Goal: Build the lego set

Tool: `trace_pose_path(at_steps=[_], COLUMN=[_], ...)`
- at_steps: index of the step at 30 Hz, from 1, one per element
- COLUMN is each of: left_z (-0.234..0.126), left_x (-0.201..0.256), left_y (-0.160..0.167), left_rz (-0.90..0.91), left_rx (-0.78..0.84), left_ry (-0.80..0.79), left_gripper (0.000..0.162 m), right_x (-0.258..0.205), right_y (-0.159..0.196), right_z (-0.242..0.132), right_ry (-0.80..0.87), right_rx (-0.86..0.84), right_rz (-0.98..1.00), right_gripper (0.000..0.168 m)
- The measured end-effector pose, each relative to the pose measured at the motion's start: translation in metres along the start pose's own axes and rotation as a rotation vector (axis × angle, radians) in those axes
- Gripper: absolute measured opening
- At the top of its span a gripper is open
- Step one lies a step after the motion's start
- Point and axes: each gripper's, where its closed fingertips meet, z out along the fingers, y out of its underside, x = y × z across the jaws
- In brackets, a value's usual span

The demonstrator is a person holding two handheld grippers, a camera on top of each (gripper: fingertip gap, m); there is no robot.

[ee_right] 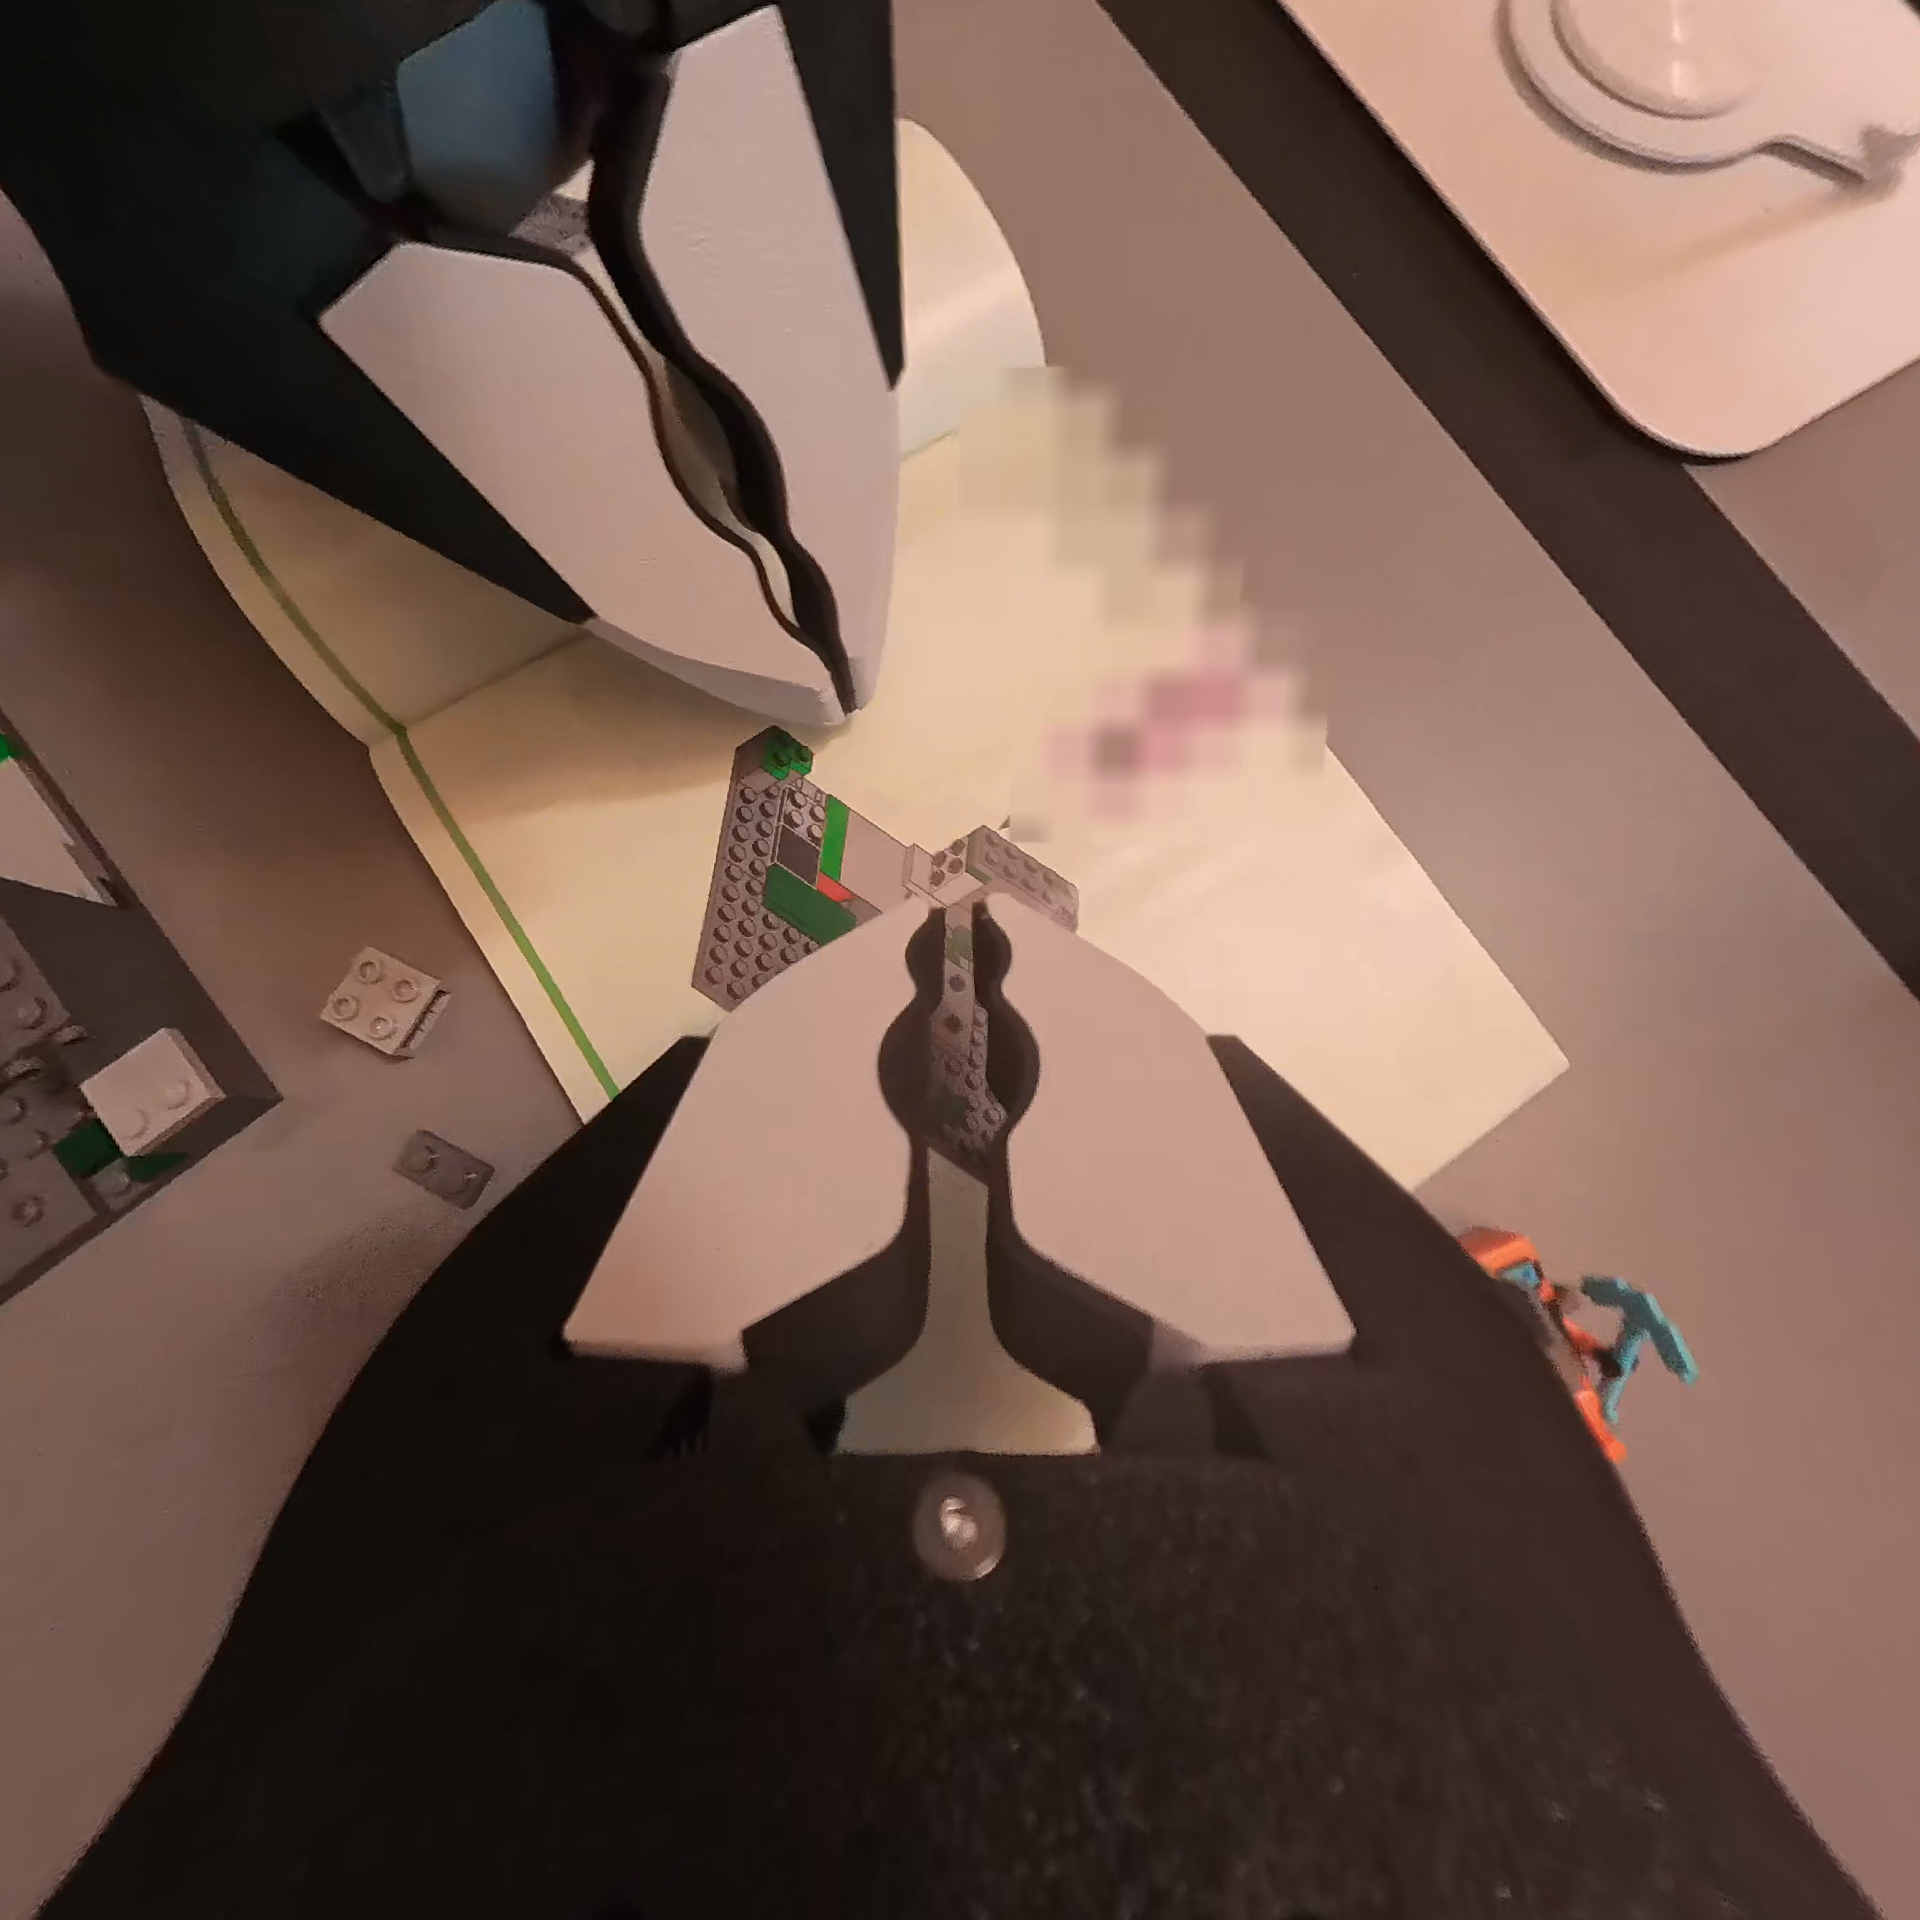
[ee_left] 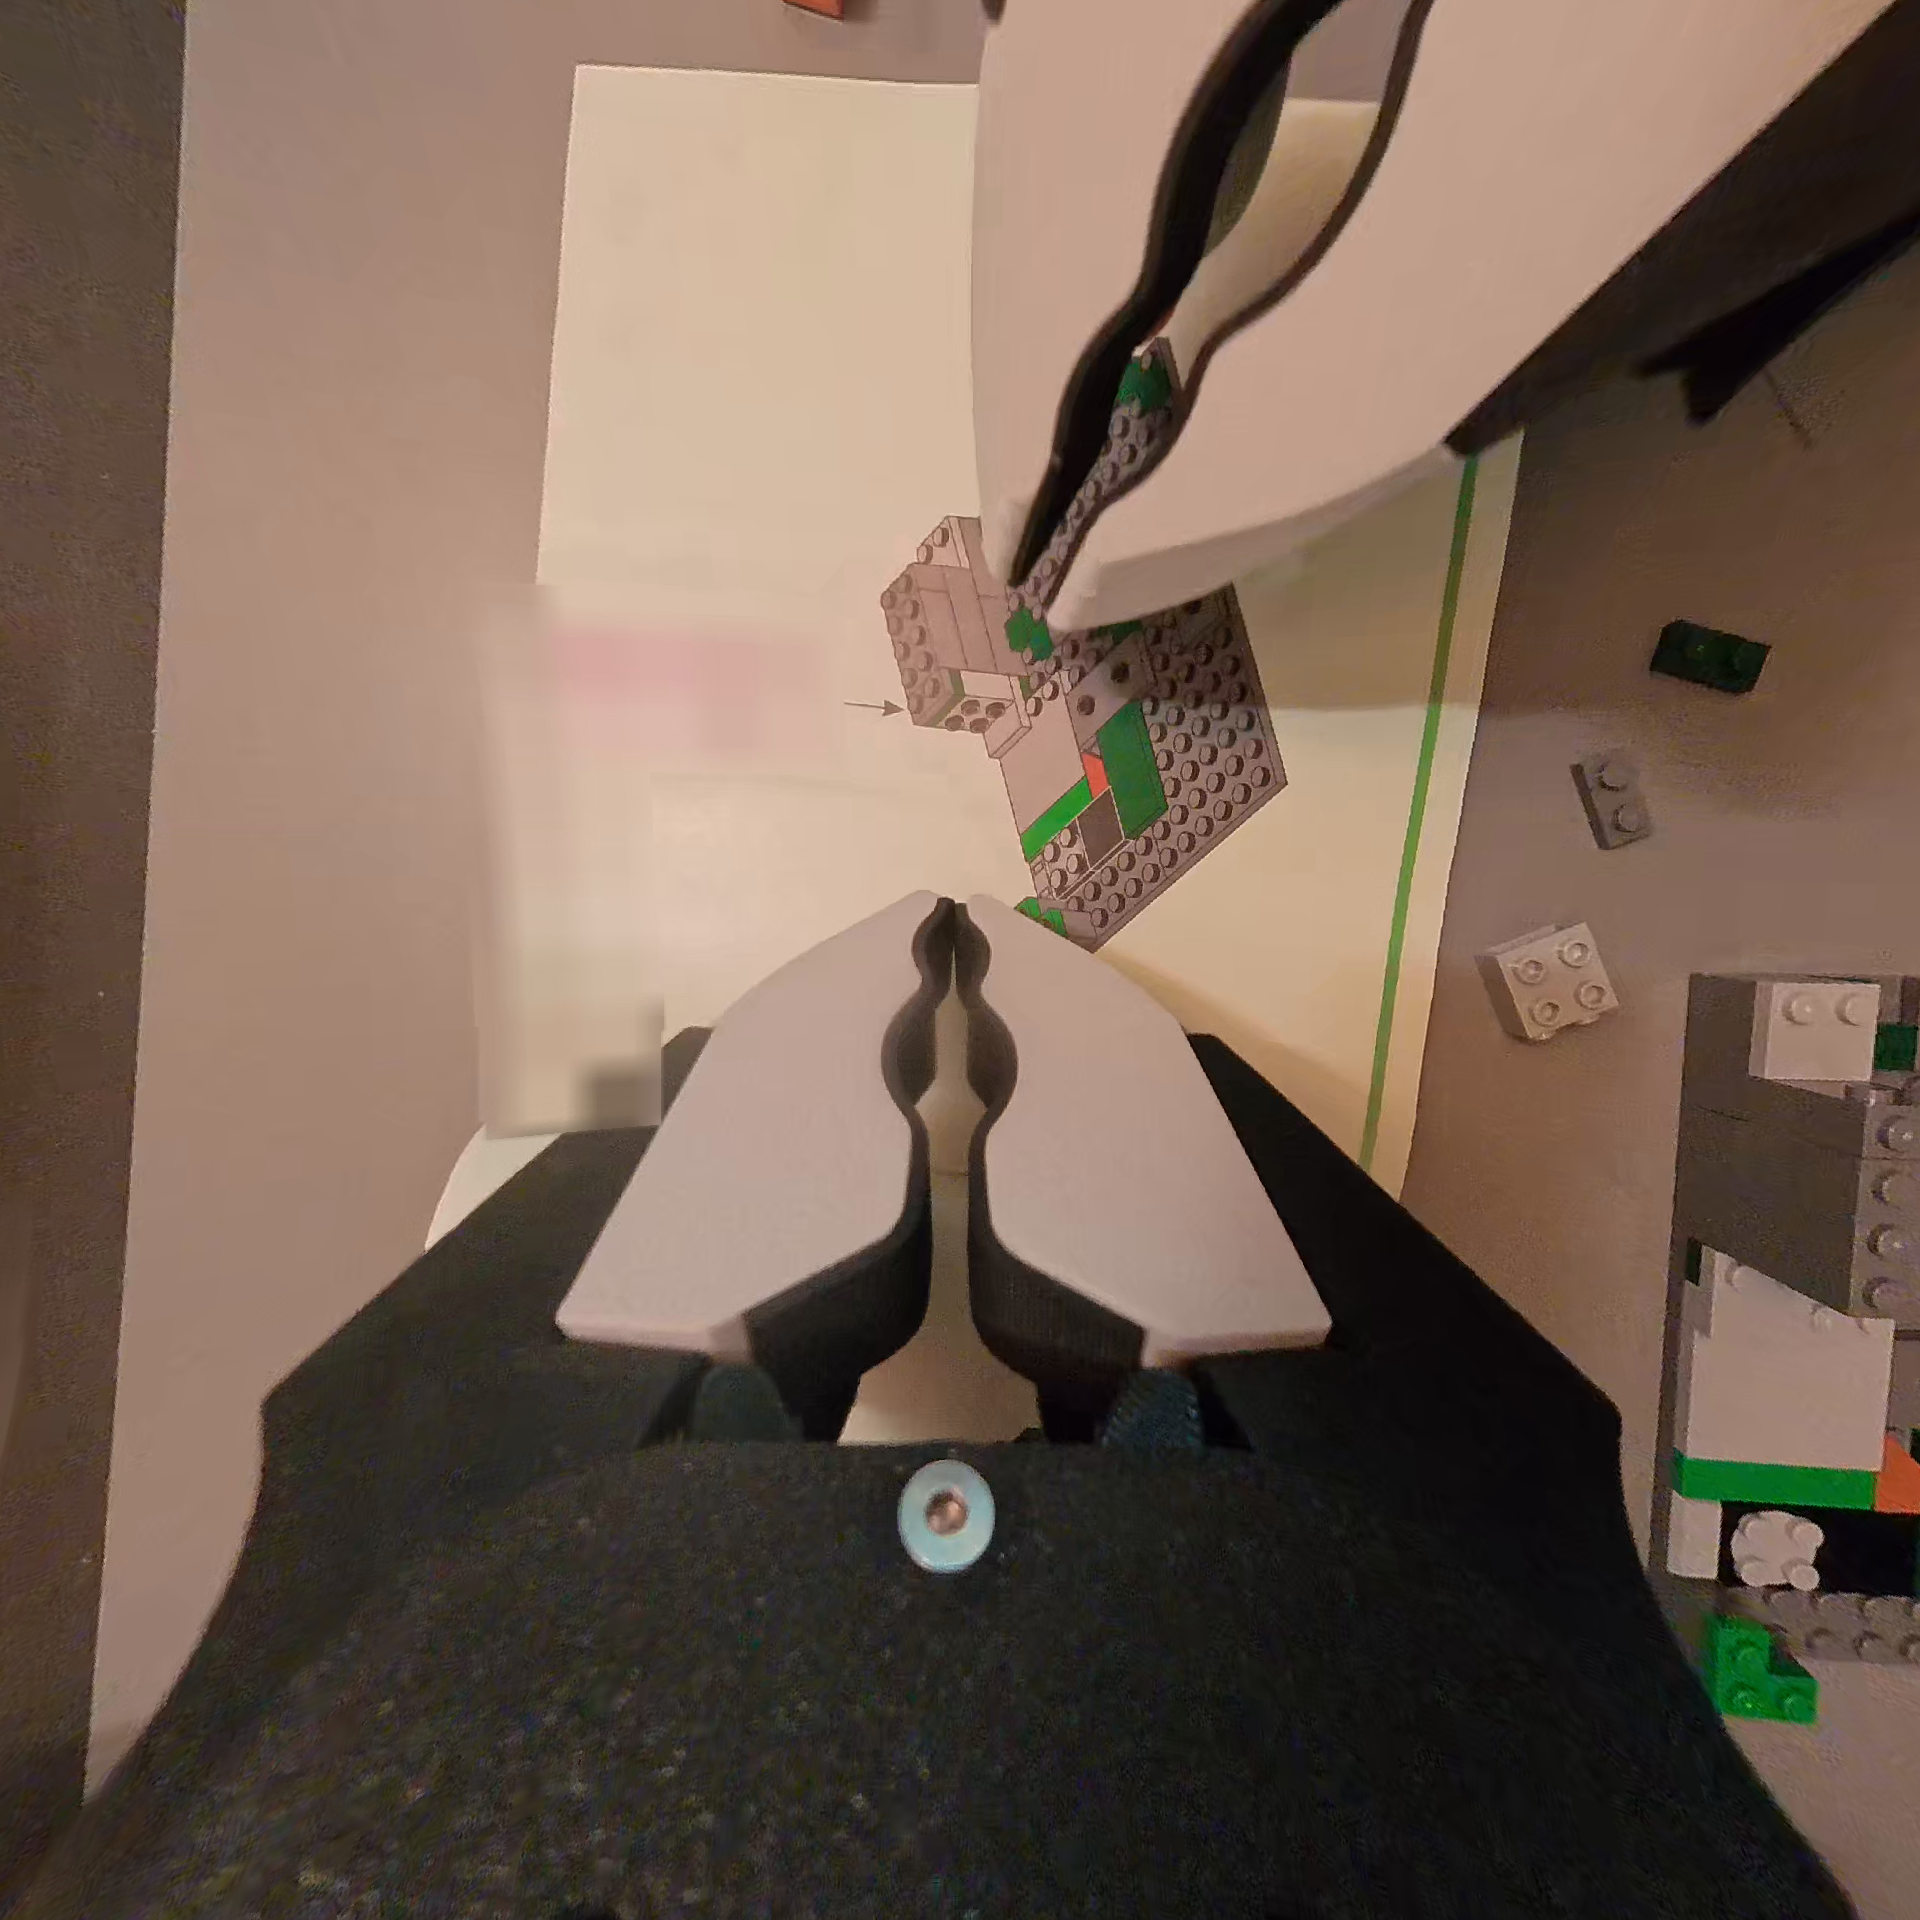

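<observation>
1. The left gripper (ee_left: 951, 914) is hanging low over the booklet (ee_left: 779, 416), its jaws pressed together tip to tip and holding nothing. It is probably waiting there while the page is being read.
2. The right gripper (ee_right: 958, 914) is hovering over the same page from the far side, and its tips are pointing at the printed picture (ee_left: 1143, 769). Its jaws are standing almost together, with a thin gap left between them. A grey studded strip with a bit of green is showing in that gap. I cannot tell whether this is a plate being pinched or only the print seen through the gap.
3. The booklet is lying flat and open on the table (ee_left: 1621, 540), likely so the step can be checked. It is smooth, cream paper with a green line running down it near the right edge.
4. The build (ee_left: 1787, 1247) is sitting on the table at the right edge of the left wrist view, well apart from both grippers. It is a blocky stack of hard grey, white and green bricks with round studs.
5. Loose parts are lying between the booklet and the build, apparently kept within reach:
   - a light grey square brick (ee_left: 1548, 977), tilted;
   - a flat grey plate (ee_left: 1610, 800);
   - a dark green piece (ee_left: 1709, 655) farther off;
   - a green corner piece (ee_left: 1761, 1683) nearer, just beside the build.
6. The fingers (ee_left: 790, 1122) are looking matt white with wavy black liners. The table is showing a dull, smooth grey.
7. In the right wrist view, an orange and teal figure (ee_right: 1579, 1340) is lying off the paper.
</observation>
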Motion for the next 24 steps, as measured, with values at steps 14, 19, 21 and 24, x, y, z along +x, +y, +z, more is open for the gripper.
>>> trace_pose_path(at_steps=[14, 19, 21, 24], left_z=[-0.004, -0.005, -0.005, -0.005], left_x=[-0.005, -0.006, -0.006, -0.006], left_y=[0.001, 0.004, 0.005, 0.005], left_rz=[-0.007, -0.012, -0.014, -0.016], left_rx=[0.004, 0.003, 0.003, 0.006], left_ry=[-0.022, -0.024, -0.024, -0.024], left_gripper=[0.000, 0.000, 0.000, 0.000], right_x=[-0.002, -0.004, -0.004, -0.004], right_y=[0.000, 0.005, 0.005, 0.005], right_z=[0.020, 0.025, 0.026, 0.026], right_ry=[-0.006, -0.011, -0.009, -0.009], right_rx=[-0.054, -0.083, -0.083, -0.083], right_rz=[-0.089, -0.109, -0.121, -0.126], right_gripper=[0.002, 0.000, 0.000, 0.000])
